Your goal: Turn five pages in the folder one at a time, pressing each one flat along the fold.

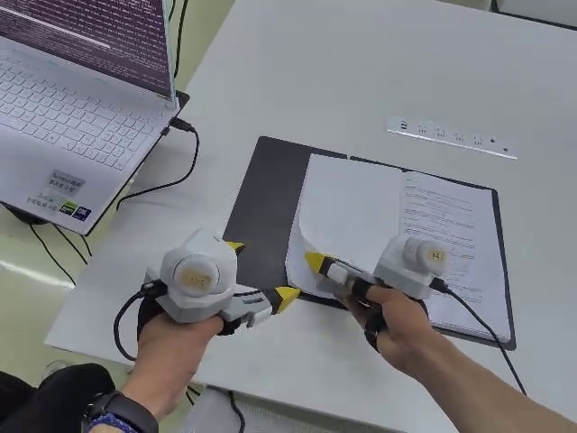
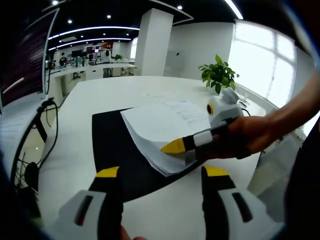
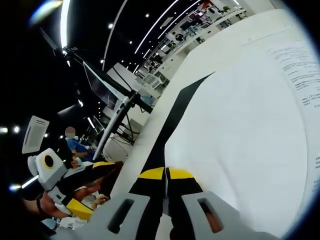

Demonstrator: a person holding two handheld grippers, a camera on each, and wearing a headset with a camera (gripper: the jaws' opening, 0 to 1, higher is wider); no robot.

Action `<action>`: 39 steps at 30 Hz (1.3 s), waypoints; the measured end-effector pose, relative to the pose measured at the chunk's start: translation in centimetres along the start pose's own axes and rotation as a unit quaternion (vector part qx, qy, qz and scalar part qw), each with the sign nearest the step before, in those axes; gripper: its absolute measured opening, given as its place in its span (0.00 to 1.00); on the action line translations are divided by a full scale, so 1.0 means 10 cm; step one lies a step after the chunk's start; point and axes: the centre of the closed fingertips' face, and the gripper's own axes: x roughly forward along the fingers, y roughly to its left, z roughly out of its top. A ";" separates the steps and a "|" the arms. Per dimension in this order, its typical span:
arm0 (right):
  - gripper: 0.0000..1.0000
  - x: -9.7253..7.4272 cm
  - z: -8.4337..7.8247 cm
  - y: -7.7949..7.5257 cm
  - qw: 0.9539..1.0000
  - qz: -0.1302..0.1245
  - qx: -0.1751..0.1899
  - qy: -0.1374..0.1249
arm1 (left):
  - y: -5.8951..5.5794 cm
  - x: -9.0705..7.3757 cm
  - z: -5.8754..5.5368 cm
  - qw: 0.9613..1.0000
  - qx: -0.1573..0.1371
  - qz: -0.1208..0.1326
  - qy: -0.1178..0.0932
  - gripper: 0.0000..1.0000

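The folder point(image 1: 261, 198) is laid open on the white table point(image 1: 361, 72), just right of the laptop point(image 1: 72, 108) and nearer than the socket strip point(image 1: 451, 138) set into the tabletop. In the head view its long axis is seen running from left to right, dropping slightly toward the right, while the fold runs from the near edge away toward the far edge. The black inner cover is exposed on the left, and a sheet of printed text point(image 1: 451, 234) is laid flat on the right. One page point(image 1: 347, 216) is raised in a curve off the fold, its blank back turned up and its free edge pointed left toward the laptop. The near left corner of this page is pinched by the right gripper point(image 1: 315, 262), whose jaws are brought together on the paper's edge; in the right gripper view point(image 3: 167, 173) the boundary between page point(image 3: 235, 125) and black cover point(image 3: 170, 115) is seen leading straight into the closed tips. The left gripper point(image 1: 261, 270) is held at the folder's near left corner with its jaws spread wide and nothing between them. In the left gripper view point(image 2: 161, 171) the folder point(image 2: 110, 145), the lifted page point(image 2: 155, 125) and the right gripper point(image 2: 175, 146) are framed ahead of the tips, with a potted plant point(image 2: 218, 75) beyond the table.
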 end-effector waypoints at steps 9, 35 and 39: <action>0.00 0.09 -0.09 -0.15 0.999 -0.020 0.028 0.003 | 0.05 -0.03 -0.06 1.000 -0.008 0.005 0.002 0.63; 0.37 -0.06 -0.16 0.09 0.998 0.049 0.049 0.007 | 0.01 0.10 -0.10 1.000 -0.010 -0.005 0.015 0.57; 0.38 -0.23 -0.10 0.10 0.998 0.046 0.048 -0.012 | 0.04 0.16 -0.08 1.000 -0.008 -0.006 0.017 0.54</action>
